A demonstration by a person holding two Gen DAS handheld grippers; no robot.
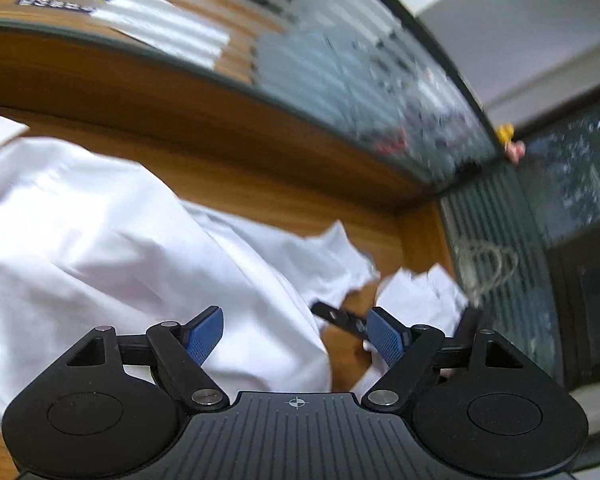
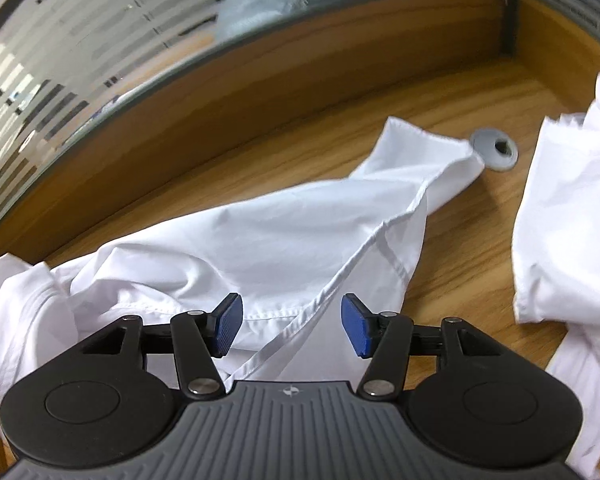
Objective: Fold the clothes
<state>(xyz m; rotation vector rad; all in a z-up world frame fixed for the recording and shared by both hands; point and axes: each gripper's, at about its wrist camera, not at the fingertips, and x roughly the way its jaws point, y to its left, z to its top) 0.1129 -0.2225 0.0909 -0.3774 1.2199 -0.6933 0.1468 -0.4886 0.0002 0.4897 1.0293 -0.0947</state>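
Frosted glass partitions fence a wooden desk where a rumpled white shirt sprawls toward the back corner, one tip touching a grey cable grommet. I hold my right gripper above a seam, pads apart and gripping nothing, likely choosing an edge to pinch. My left gripper hangs released over white cloth too, empty. Motion blur smears the left view; I cannot tell whether a second white piece near the right edge is a separate garment, and it runs out of frame.
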